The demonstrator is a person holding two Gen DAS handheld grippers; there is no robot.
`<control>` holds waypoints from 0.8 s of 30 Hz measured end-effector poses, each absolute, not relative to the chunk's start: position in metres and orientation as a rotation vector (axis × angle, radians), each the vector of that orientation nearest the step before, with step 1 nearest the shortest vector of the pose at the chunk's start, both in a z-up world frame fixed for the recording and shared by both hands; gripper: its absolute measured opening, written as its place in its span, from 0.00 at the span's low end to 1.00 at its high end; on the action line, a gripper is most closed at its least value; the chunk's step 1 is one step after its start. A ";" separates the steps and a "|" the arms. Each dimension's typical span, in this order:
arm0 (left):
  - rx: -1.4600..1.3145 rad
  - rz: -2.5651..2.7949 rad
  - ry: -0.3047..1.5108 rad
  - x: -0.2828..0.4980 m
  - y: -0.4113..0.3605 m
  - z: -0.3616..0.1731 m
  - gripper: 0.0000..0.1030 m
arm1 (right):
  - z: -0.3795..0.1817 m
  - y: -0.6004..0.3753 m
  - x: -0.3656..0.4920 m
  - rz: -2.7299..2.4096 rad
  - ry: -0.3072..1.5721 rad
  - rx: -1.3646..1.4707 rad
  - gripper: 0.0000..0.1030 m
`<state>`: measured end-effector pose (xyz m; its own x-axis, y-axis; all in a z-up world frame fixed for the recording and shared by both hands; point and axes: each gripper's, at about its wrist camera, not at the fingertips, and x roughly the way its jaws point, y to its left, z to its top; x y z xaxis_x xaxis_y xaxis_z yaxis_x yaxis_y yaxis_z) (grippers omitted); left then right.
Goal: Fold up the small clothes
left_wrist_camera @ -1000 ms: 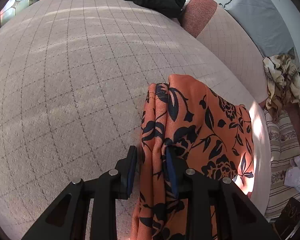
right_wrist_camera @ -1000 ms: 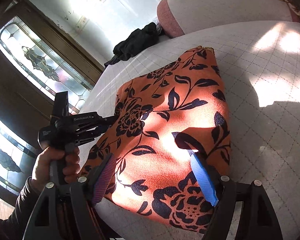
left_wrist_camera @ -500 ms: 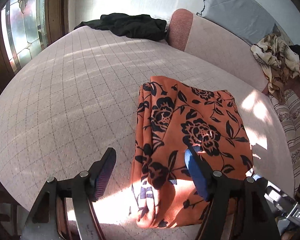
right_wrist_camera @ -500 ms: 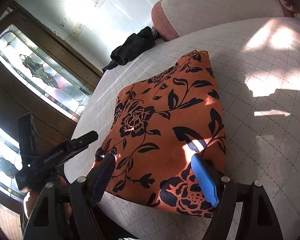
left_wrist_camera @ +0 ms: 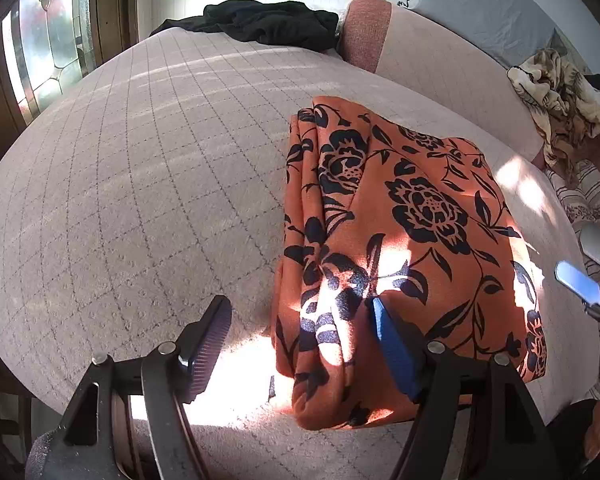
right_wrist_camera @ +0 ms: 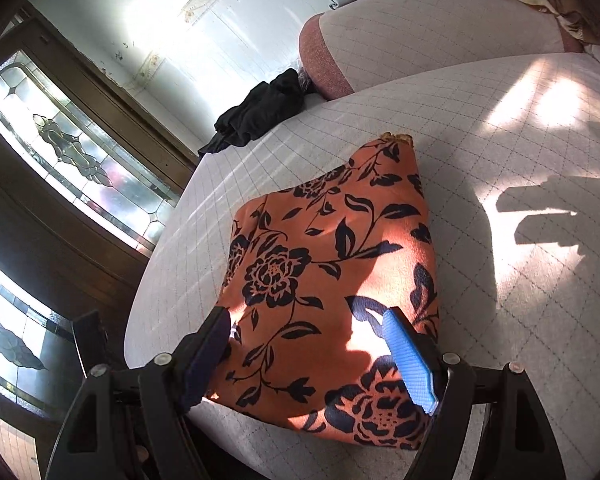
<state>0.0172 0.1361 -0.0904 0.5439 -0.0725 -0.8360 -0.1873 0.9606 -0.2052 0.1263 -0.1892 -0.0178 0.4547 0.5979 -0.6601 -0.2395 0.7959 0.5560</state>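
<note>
orange floral cloth (left_wrist_camera: pixel 412 240) lies folded, long axis running away from both wide-open, empty claws (left_wrist_camera: pixel 300 344) (right_wrist_camera: pixel 312 356).

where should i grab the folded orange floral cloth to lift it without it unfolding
Take the orange floral cloth by its thick rolled fold, probably coming from the near edge with the left tool. The layers stack there, so one pinch should catch them all.

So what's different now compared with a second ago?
The left gripper let go of the orange flowered cloth: its fingers, then shut on a fold, now stand apart, and it has pulled back. The right gripper stayed open above the cloth. The cloth stayed folded on the bed.
</note>
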 end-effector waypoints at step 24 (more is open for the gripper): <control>-0.462 -0.041 0.918 0.035 0.157 -0.074 0.83 | -0.072 -0.252 0.143 0.462 1.102 0.607 0.87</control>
